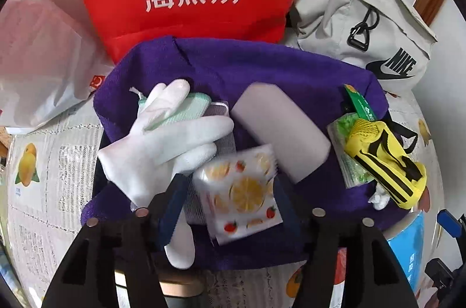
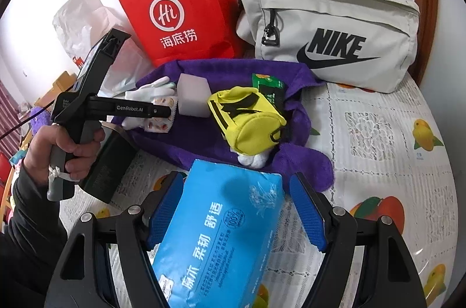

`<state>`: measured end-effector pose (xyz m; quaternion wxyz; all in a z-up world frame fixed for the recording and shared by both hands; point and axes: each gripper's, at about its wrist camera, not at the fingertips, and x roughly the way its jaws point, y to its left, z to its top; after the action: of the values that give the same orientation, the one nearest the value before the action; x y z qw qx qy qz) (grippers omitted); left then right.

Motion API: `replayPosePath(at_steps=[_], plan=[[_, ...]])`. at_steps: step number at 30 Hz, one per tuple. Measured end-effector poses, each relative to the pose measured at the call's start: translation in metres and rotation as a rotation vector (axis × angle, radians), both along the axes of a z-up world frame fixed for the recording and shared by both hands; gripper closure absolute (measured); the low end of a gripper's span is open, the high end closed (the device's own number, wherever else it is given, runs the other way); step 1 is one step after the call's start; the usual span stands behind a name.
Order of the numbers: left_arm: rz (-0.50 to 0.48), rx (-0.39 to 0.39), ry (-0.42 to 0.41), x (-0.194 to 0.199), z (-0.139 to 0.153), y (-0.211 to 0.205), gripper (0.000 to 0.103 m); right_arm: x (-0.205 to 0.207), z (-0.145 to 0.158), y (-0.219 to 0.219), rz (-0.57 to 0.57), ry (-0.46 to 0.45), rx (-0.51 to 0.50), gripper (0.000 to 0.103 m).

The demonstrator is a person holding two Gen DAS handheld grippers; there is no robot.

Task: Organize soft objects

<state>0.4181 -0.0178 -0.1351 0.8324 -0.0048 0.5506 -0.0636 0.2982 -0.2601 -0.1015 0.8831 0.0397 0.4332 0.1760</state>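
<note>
Left wrist view: the left gripper (image 1: 230, 200) is straddling a fruit-print packet (image 1: 243, 191), jaws apart, not yet pinching it.
Right wrist view: the right gripper (image 2: 236, 209) is flanking a blue tissue pack (image 2: 221, 232); its jaws are standing wide, contact on the left pad only, so no firm hold is showing.
Gathered: a white glove (image 1: 163, 139), foam block (image 1: 279, 130), yellow pouch (image 2: 247, 121) and green packet (image 2: 268, 86) are lying on the purple towel (image 2: 204, 139) on the worktop (image 2: 378, 147).
Remaining: judging by this, the tissue pack is sitting half off the towel, and nothing is bagged yet.
</note>
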Motion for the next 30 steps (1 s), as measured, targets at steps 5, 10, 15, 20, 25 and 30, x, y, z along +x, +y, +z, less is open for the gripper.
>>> replayPosePath(at_steps=[5,10,15,20,25,30], plan=[[0.000,0.024,-0.026,-0.011,0.013,0.000,0.037,-0.013,0.007,0.002,-0.006,-0.010,0.002,0.028],[-0.005,0.018,-0.054,-0.033,0.032,0.006,0.033,-0.029,0.017,0.003,-0.011,-0.019,-0.002,0.028],[0.012,0.022,-0.092,-0.073,0.051,0.020,0.023,-0.052,0.029,0.006,-0.023,-0.038,-0.017,0.028],[0.045,0.046,-0.119,-0.116,0.065,0.031,0.013,-0.075,0.039,0.015,-0.042,-0.043,-0.024,0.024],[0.074,0.066,-0.147,-0.167,0.080,0.039,0.004,-0.104,0.050,0.026,-0.091,-0.083,-0.068,0.013],[0.085,0.065,-0.183,-0.219,0.096,0.043,0.004,-0.132,0.056,0.036,-0.129,-0.098,-0.084,0.006]])
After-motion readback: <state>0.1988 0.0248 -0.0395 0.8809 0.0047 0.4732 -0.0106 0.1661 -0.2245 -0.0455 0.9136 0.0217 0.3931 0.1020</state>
